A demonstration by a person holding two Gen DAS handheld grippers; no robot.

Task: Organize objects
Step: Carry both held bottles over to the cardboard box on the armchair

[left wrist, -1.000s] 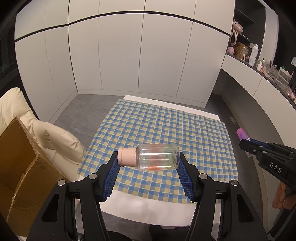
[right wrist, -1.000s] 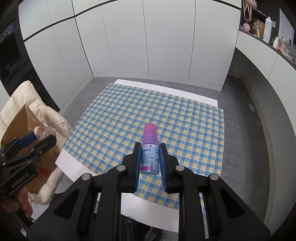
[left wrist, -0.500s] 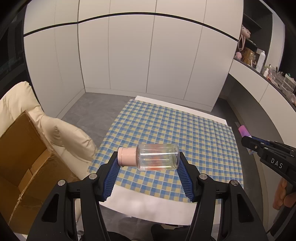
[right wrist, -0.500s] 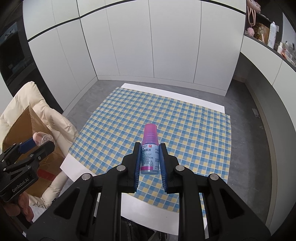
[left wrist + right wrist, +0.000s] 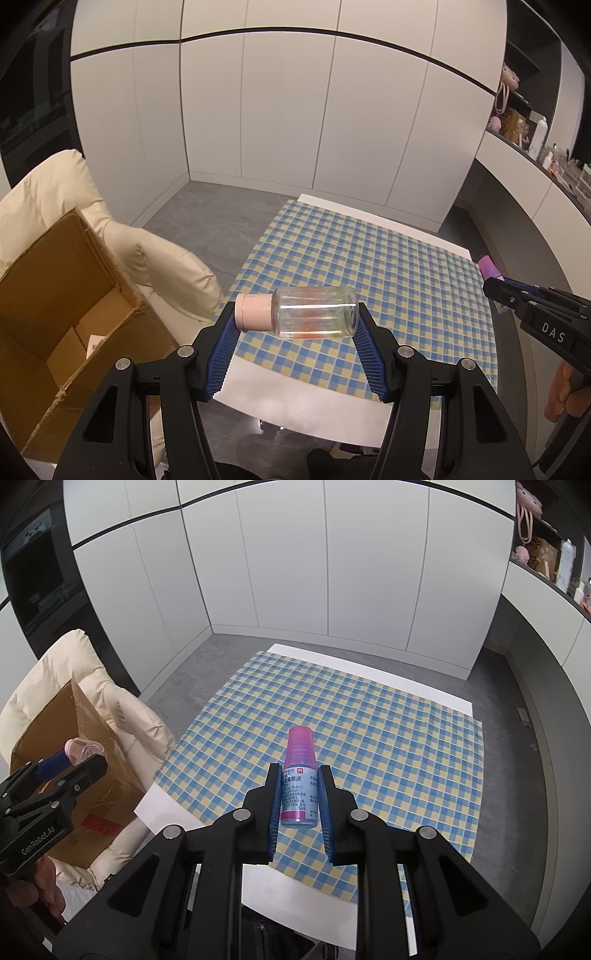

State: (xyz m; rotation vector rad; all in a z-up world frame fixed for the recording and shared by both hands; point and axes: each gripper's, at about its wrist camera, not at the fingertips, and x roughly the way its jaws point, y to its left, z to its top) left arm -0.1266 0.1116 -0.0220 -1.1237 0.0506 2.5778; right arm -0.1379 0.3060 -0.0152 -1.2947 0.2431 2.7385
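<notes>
The left gripper (image 5: 295, 325) clamps a clear glass jar with a pale pink cap (image 5: 314, 312) end to end, one blue pad on the cap and the other on the base, so the jar lies sideways in the air above the near edge of the desk (image 5: 295, 406). The right gripper (image 5: 299, 794) is closed narrow on a small blue bottle with a magenta cap (image 5: 298, 775), gripped by its labelled body with the cap pointing away. Both objects hang over the blue-and-yellow checked cloth (image 5: 388, 738); the likely destination is the open brown cardboard box (image 5: 55, 314) that sits on the cream padded chair (image 5: 159, 266) to the left of the desk.

The jar is the weaker hold. Smooth glass pinched only at its two ends can pivot between the pads, and a quick swing toward the box could roll it free; a fall onto the grey floor (image 5: 207, 214) may break it. The box's raised flap stands between jar and opening, so a low path could knock the jar against the cardboard. The chair cushion is soft, and a push on the box could tilt it. The bottle's round body could slip downward if the right gripper tips steeply. With both grippers heading left, they could also collide at the box mouth.
</notes>
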